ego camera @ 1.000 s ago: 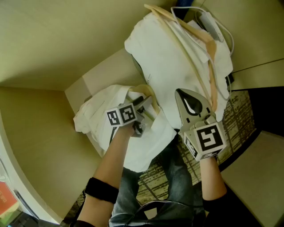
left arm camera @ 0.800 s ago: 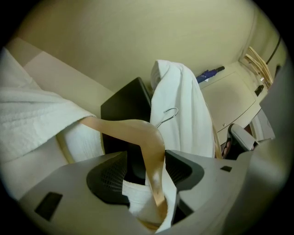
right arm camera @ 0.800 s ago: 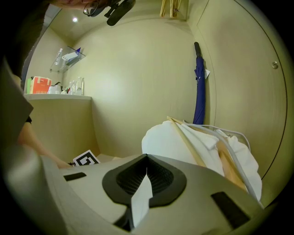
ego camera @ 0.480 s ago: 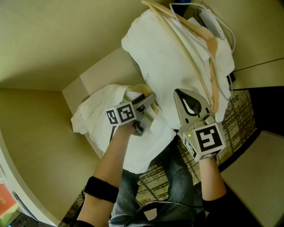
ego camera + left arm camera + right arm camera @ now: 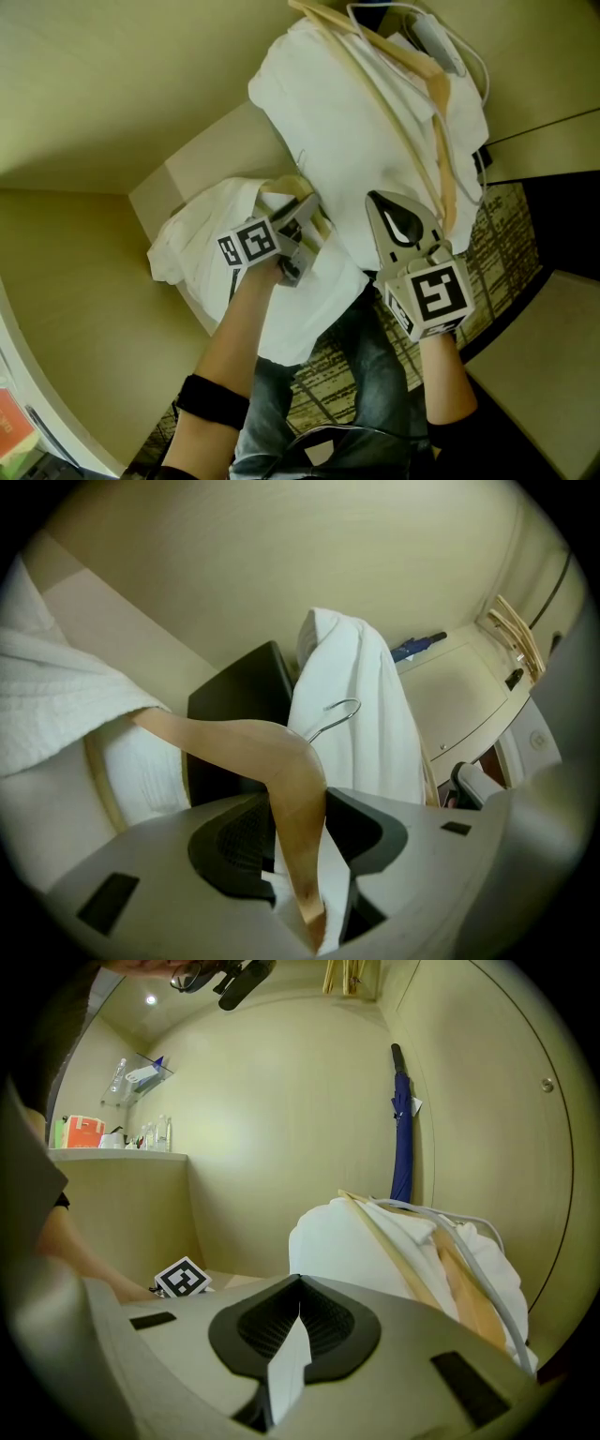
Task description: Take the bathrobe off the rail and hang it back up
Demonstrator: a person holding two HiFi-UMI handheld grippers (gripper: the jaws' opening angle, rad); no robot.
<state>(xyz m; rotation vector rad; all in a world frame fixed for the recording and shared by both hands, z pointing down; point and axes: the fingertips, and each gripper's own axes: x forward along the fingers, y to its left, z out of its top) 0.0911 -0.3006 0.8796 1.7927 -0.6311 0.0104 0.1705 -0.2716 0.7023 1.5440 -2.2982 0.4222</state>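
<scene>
A white bathrobe (image 5: 202, 239) lies bunched on a pale ledge, draped over a wooden hanger (image 5: 234, 747) with a metal hook (image 5: 342, 710). My left gripper (image 5: 307, 214) reaches into it. Its jaws have just been closing, and they now clamp the hanger's arm, together with a fold of white cloth, in the left gripper view (image 5: 302, 803). My right gripper (image 5: 377, 201) hovers beside it, shut on a thin strip of white cloth (image 5: 289, 1363). A second heap of white towelling (image 5: 356, 131) lies just beyond the right gripper.
Bare wooden hangers (image 5: 439, 103) and a white cable (image 5: 473, 66) lie on the second heap. A black box (image 5: 234, 691) stands behind the robe. A blue umbrella (image 5: 403, 1119) hangs on the wall. Patterned carpet (image 5: 506, 244) and the person's legs are below.
The left gripper's jaws have narrowed onto the hanger, and the gripper has tipped a little. The right gripper has stayed put.
</scene>
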